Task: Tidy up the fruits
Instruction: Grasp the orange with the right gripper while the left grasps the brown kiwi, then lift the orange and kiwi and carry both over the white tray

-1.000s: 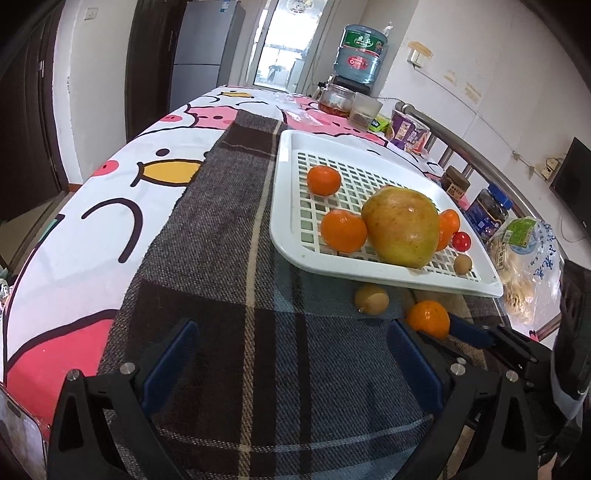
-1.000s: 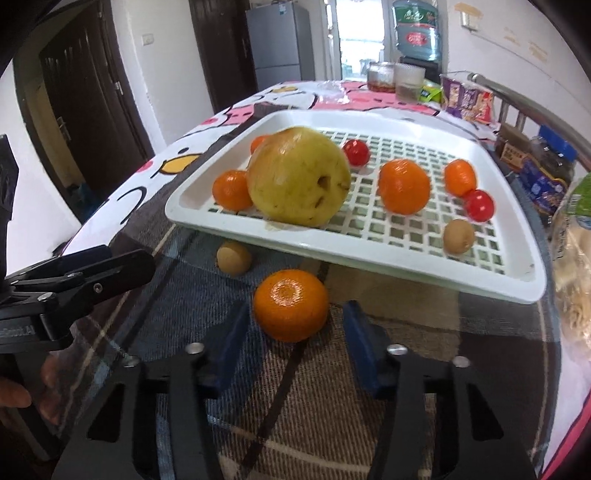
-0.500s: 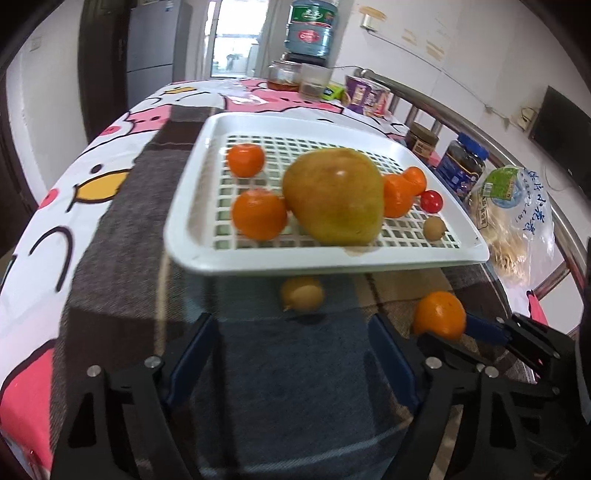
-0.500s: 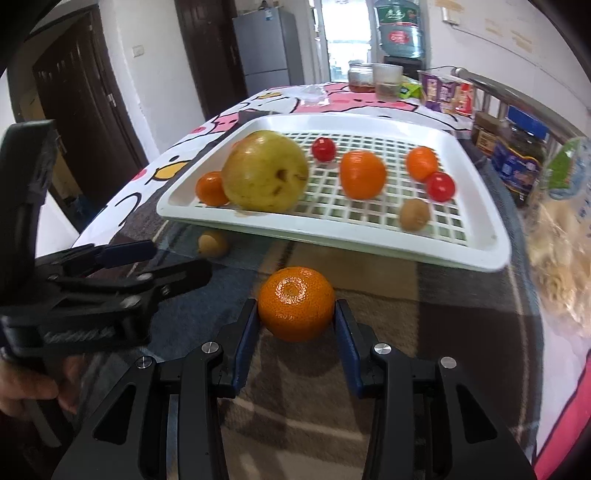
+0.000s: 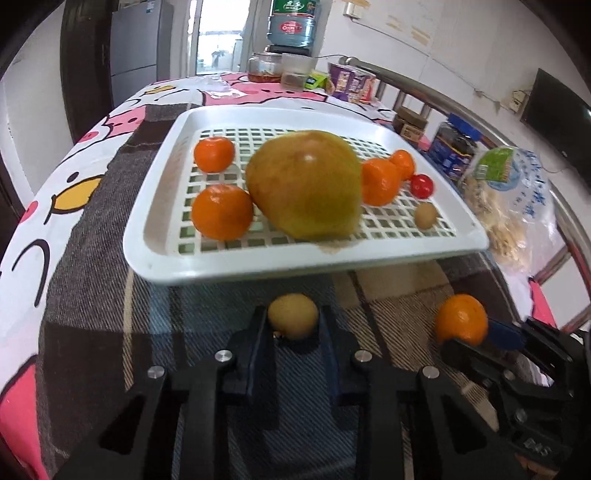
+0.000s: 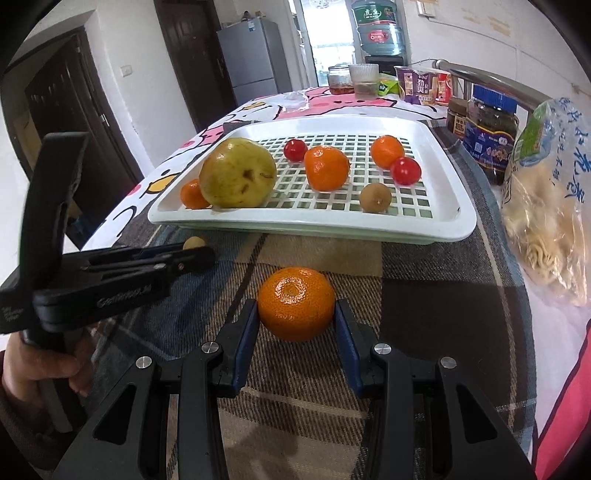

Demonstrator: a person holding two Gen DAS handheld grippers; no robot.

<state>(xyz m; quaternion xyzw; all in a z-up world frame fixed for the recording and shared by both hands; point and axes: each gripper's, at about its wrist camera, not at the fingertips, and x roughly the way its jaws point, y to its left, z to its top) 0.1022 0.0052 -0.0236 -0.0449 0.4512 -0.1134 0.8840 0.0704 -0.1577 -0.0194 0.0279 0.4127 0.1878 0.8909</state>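
Observation:
A white slotted tray (image 5: 207, 266) (image 6: 436, 229) holds a big yellow-green pear (image 5: 306, 184) (image 6: 238, 173), several tangerines, two red cherry tomatoes and a small brown fruit (image 6: 375, 197). My left gripper (image 5: 293, 325) is shut on a small brown round fruit (image 5: 293, 316) on the plaid cloth just in front of the tray. My right gripper (image 6: 295, 314) is shut on a tangerine (image 6: 296, 302) on the cloth in front of the tray; it also shows in the left wrist view (image 5: 461, 319).
Jars (image 6: 489, 133), snack packs and a bag of noodles (image 6: 546, 206) line the table's right side by a metal rail. Glass jars and a water bottle (image 5: 293, 22) stand at the far end. The cartoon tablecloth (image 5: 74, 184) lies to the left.
My left gripper moved right and forward around the small brown fruit and closed on it. My right gripper has tightened on the tangerine.

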